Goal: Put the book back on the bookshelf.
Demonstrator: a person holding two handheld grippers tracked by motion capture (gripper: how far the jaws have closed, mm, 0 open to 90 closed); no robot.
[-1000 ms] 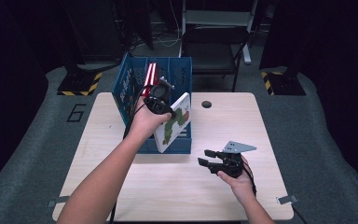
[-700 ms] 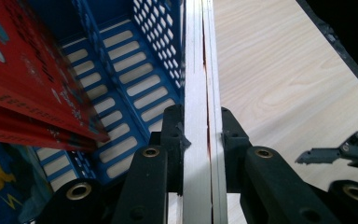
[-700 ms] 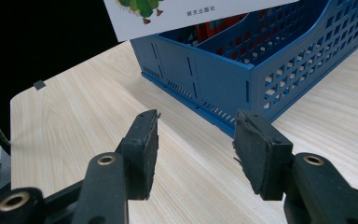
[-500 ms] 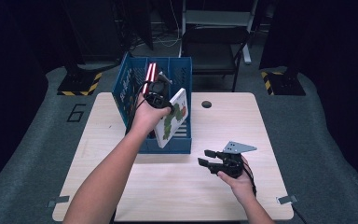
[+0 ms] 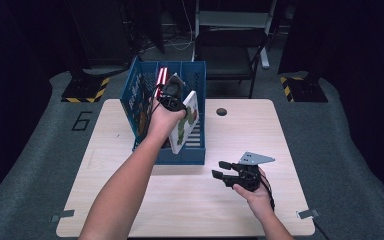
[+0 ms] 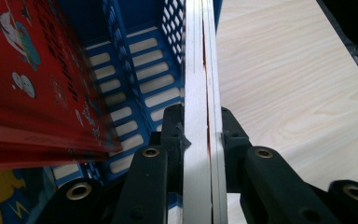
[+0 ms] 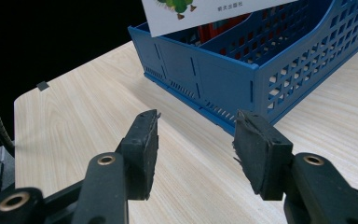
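Observation:
A blue slotted file crate (image 5: 190, 152) stands on the pale wooden table (image 5: 130, 200), with red books (image 5: 161, 80) upright inside. My left gripper (image 5: 172, 92) is shut on a thin white picture book (image 5: 184, 127), held tilted over the crate's right compartment. In the left gripper view the book's white edge (image 6: 200, 84) is clamped between both jaws, with the red books (image 6: 32, 84) at its left and the crate floor (image 6: 135, 70) below. My right gripper (image 5: 223, 174) rests open near the table's front right. In the right gripper view it (image 7: 195, 149) holds nothing and faces the crate (image 7: 242, 70).
A small dark round hole (image 5: 222, 111) is in the table behind the crate's right side. A dark chair (image 5: 227, 50) and yellow-black striped floor markers (image 5: 87, 90) lie beyond the far edge. Bare tabletop spreads around the right gripper.
The left gripper has carried the white book slightly back and up over the crate. The right gripper has stayed where it was.

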